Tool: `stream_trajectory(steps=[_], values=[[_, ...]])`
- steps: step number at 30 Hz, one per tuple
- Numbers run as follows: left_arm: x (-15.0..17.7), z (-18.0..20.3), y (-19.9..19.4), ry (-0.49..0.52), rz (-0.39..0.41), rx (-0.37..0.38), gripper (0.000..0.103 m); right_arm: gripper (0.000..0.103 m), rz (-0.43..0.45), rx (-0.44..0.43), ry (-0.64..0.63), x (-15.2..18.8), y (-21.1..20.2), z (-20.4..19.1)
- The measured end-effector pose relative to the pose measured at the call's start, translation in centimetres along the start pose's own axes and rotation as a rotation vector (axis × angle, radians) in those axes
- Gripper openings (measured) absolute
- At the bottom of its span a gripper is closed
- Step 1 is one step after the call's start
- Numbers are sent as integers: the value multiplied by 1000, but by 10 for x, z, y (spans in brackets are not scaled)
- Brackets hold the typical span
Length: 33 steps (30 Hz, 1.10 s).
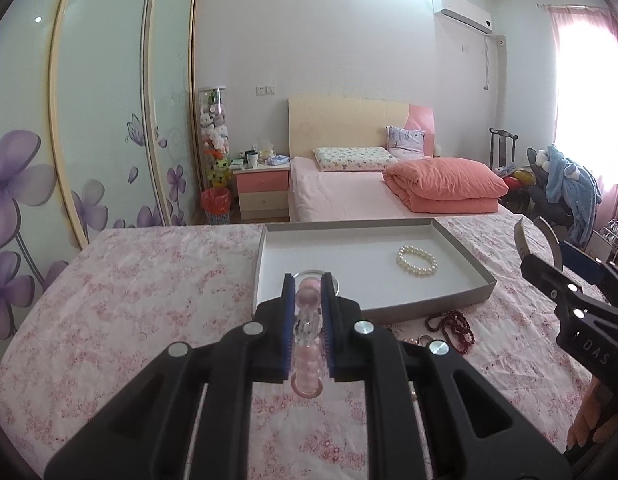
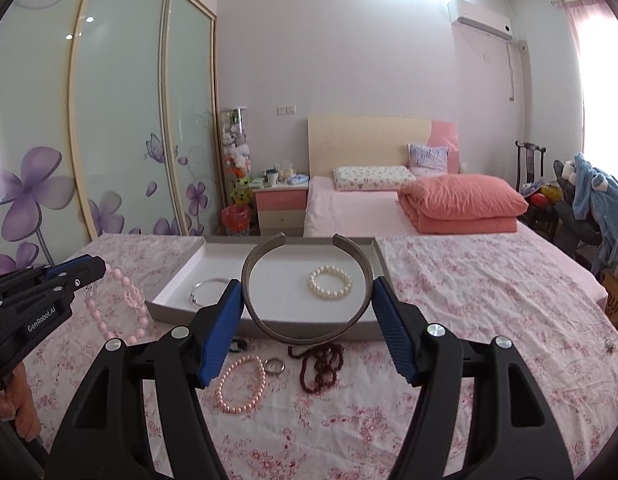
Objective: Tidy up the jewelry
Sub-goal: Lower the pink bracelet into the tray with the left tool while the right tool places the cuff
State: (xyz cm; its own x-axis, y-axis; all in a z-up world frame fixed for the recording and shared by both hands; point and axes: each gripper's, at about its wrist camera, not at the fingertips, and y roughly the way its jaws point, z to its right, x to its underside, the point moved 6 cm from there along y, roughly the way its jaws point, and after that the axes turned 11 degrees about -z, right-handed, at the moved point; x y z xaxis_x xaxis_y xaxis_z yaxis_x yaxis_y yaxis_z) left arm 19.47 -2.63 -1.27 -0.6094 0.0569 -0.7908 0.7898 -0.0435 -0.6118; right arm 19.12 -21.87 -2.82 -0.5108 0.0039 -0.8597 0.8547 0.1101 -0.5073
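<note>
My left gripper [image 2: 91,266] reached in level from the left edge, low over the floral cloth [image 2: 469,280], its blue-padded jaws nearly together and clamped on a pink bead necklace [image 2: 121,308]. The strand hung from the pads in a loose loop of smooth, glossy oval beads. In my left wrist view some clear faceted beads sat among the pink ones between the pads, though the close fisheye blur makes me unsure of their exact cut. My hand [image 2: 17,412] gripped the handle below.

Next came the shallow grey cardboard tray [image 2: 177,308], white inside and rectangular, lying flat on the cloth. It held two pieces: a thin silver bangle [image 2: 207,286] near its left front corner and a white pearl bracelet [image 2: 331,282], round-beaded, toward the middle. They lay well apart.

In front of the tray, on the cloth, I counted a small dark piece [image 2: 239,345] that I could not make out, one pink pearl bracelet [image 2: 241,384], one small metal ring [image 2: 276,366] and one tangled string of dark red beads [image 2: 321,364].

My right gripper [image 2: 309,308] pointed slightly downward over the tray's front edge, jaws wide and clamped on the two sides of a grey metal cuff [image 2: 269,328]. This was a flat, smooth, open band, its gap facing away from me, held clear above the cloth.
</note>
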Motion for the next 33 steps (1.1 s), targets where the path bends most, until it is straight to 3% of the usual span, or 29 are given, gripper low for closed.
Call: stream_trajectory(steps=[20, 26, 33], values=[[-48, 7, 29, 22, 29, -40, 13, 66, 85, 13, 2, -38, 18, 9], [-67, 10, 57, 26, 6, -32, 13, 66, 59, 16, 8, -47, 50, 12], [-86, 12, 103, 6, -46, -5, 13, 66, -29, 8, 19, -48, 109, 17]])
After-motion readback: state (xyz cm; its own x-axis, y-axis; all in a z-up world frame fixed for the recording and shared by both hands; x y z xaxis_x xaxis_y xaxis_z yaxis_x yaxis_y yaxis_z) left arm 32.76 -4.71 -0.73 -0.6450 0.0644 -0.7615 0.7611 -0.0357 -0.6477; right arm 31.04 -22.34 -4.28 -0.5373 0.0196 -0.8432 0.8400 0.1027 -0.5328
